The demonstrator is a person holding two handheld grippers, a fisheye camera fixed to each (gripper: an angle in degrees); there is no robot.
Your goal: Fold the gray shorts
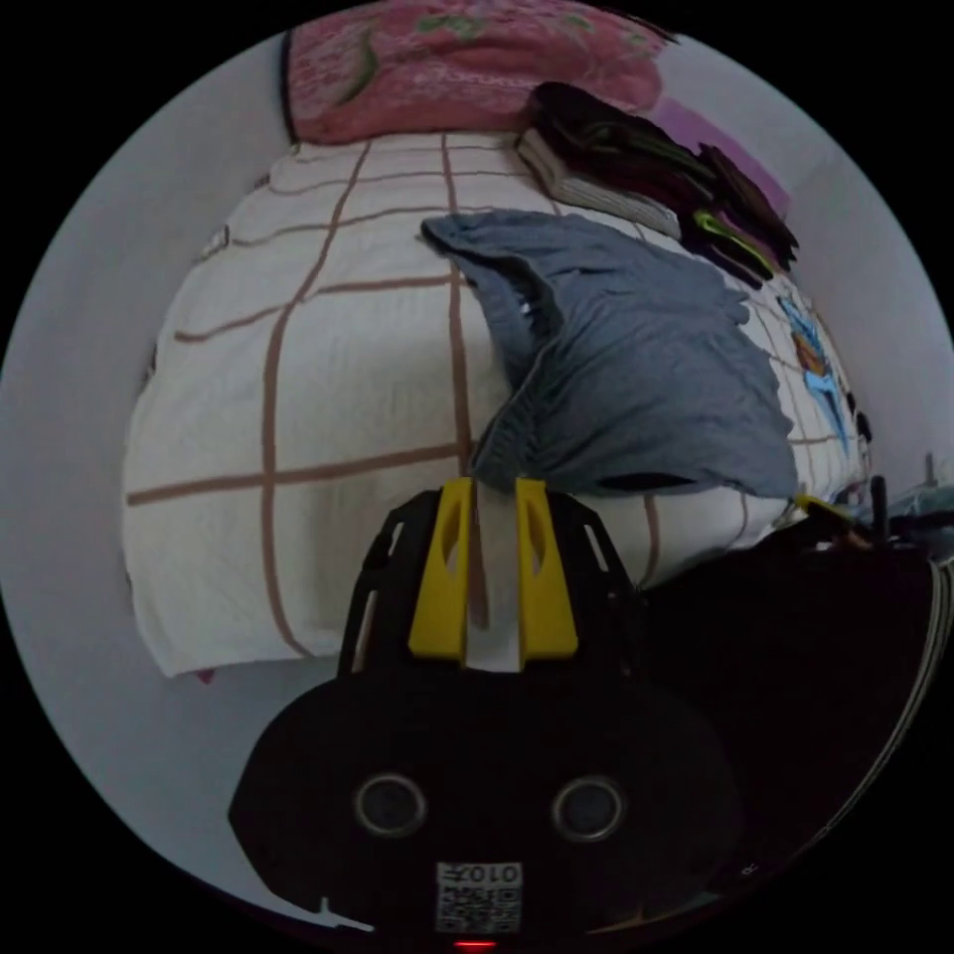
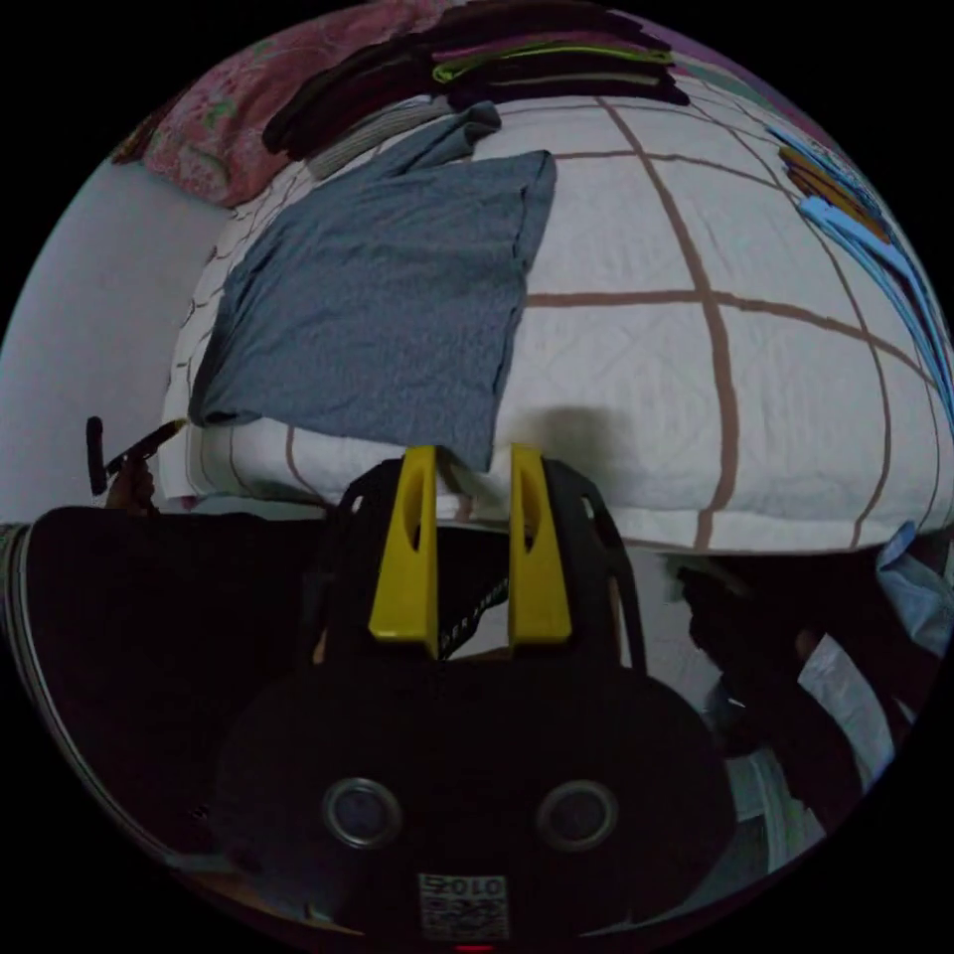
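Left gripper [image 1: 494, 484]: 2 jaws parted, tips at gray shorts [image 1: 636, 368] hem, gripping nothing. Right gripper [image 2: 473, 453]: jaws parted at shorts corner. Shorts on checked bedspread [image 1: 328, 397]; folded clothes stack [image 1: 636, 164] behind.

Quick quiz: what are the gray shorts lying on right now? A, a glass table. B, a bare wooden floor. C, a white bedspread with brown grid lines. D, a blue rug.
C: the gray shorts lie spread on the white bedspread crossed by brown grid lines, near its front edge.

Both views near bed [image 1: 298, 397], facing shorts [image 2: 378, 298]
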